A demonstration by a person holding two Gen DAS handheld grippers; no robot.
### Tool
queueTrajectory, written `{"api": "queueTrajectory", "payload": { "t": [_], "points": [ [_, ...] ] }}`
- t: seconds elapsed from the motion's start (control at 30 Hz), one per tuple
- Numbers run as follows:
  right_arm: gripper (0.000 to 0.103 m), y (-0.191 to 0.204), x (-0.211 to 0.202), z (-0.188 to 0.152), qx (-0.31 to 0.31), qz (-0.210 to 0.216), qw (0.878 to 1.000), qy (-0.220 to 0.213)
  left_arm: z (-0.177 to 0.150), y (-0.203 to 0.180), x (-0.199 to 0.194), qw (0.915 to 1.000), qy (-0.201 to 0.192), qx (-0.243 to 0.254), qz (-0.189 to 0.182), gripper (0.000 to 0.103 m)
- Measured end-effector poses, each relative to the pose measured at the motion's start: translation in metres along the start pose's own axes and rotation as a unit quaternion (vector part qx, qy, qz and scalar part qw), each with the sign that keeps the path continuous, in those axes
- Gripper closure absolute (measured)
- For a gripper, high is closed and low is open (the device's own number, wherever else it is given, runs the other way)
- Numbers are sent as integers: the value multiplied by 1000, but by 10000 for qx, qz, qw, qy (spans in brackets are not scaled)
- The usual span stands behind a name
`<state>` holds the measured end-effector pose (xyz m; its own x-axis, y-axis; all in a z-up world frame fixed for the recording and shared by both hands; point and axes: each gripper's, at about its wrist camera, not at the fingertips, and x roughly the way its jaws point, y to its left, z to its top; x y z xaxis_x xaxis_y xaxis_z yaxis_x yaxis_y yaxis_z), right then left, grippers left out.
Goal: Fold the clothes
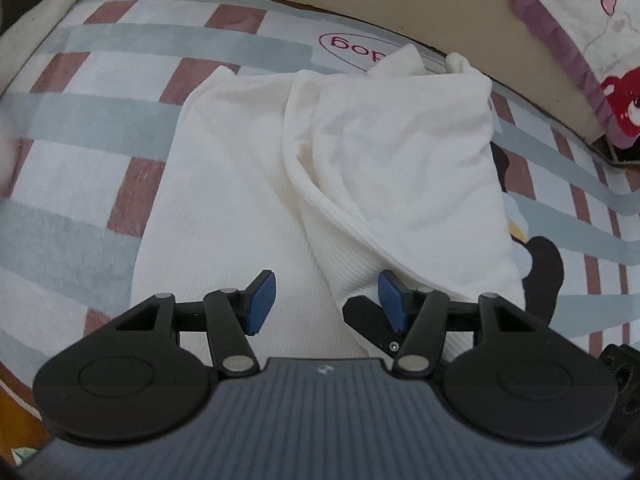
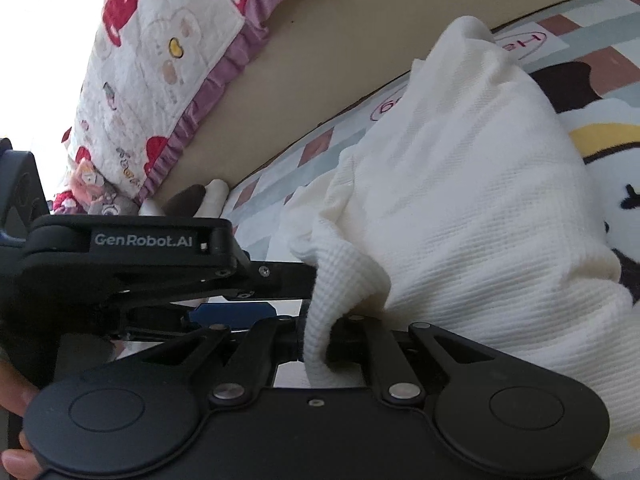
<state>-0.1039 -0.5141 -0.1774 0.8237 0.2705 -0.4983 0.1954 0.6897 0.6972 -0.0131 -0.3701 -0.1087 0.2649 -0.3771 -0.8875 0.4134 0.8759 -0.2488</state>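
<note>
Left tongs [image 1: 326, 300]: we see the blue pads spread wide with nothing between them, poised just above the near end of the white garment [image 1: 240, 208].
Garment: it lies lengthwise on the checked mat [image 1: 76, 168], beside the beige couch edge [image 1: 360, 4]; its right side is doubled over the middle, leaving a ribbed edge running diagonally across it.
Right tongs [image 2: 316, 340]: we see them closed on a bunched corner of the garment [image 2: 460, 200], which is lifted off the mat and drapes away from the grip (the pads themselves are hidden by cloth).
Left tongs from the right view: the other tool [image 2: 132, 256] sits close beside the pinched corner.
Progress: we judge the fold to be partway, with one flap over and a loose, wrinkled shape, not yet a neat packet.
Left to do: the held corner needs laying down and the bundle squaring up, as far as we can tell.
</note>
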Motion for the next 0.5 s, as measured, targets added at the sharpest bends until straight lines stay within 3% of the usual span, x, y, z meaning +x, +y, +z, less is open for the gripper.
{"api": "queueTrajectory", "payload": {
  "t": [0.17, 0.43, 0.5],
  "points": [
    [96, 10, -16, -1, -92, -222, 9997, 54, 3, 0, 6, 9980, -137, 480, 385, 47],
    [96, 29, -8, -4, -335, -336, 9988, 155, -1, 22, 6, 9970, -18, 575, 511, 47],
    [96, 37, -10, -3, -507, -341, 9981, 103, 3, 31, 8, 9993, 98, 302, 202, 47]
  ]
}}
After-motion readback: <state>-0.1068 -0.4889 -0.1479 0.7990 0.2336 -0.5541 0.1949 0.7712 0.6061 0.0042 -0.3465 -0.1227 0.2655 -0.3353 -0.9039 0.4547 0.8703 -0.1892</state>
